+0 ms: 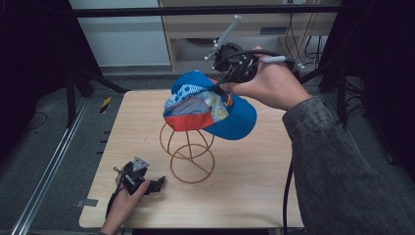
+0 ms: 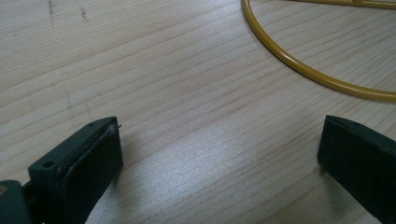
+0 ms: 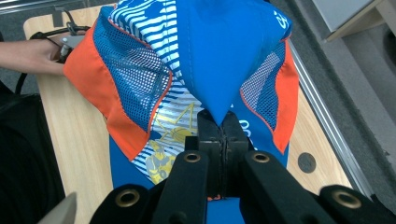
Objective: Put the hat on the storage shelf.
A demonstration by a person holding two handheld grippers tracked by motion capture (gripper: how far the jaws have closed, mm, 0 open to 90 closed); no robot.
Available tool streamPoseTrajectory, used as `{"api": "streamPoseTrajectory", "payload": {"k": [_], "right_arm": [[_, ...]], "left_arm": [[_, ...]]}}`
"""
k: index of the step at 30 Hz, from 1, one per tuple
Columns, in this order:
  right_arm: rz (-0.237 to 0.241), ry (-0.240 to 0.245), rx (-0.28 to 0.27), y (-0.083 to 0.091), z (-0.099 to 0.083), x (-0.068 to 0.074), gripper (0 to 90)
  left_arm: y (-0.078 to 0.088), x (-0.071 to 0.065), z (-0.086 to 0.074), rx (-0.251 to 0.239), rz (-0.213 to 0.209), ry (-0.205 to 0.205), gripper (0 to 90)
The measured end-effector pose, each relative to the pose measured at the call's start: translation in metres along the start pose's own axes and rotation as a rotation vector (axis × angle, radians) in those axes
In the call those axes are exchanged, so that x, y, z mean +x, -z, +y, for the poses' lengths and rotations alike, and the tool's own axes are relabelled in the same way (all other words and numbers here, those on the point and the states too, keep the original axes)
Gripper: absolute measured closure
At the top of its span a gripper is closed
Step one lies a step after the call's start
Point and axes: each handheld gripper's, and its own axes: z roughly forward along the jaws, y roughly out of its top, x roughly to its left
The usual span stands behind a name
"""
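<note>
Cap: blue, orange and striped mesh baseball cap [image 1: 210, 105], in the air above the gold wire hat stand [image 1: 188, 154], apart from it.
Right gripper [image 3: 223, 122]: clenched on the cap's blue fabric.
Left gripper [image 1: 157, 184]: released, low over the light wooden surface [image 1: 254, 186], near its front-left edge, beside the stand's base ring.
Open room: bare wood right of the stand.

- It looked like a lab or test room.
- A small wooden table [image 1: 254, 196] stood alone on grey carpet [image 1: 29, 171].
- Black frame bars [image 1: 205, 11] and dark drapes enclosed it.
- Loose cables [image 1: 313, 44] hung by a far shelf unit [image 1: 195, 29].
</note>
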Motion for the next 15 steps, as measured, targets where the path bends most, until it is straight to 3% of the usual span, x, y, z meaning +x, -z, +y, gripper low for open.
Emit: {"api": "streamPoseTrajectory", "payload": {"k": [15], "right_arm": [[0.023,0.034,0.000,-0.012,0.021,0.008,90.0]], "left_arm": [[0.000,0.000,0.000,0.003,-0.003,-0.002,0.0]]}}
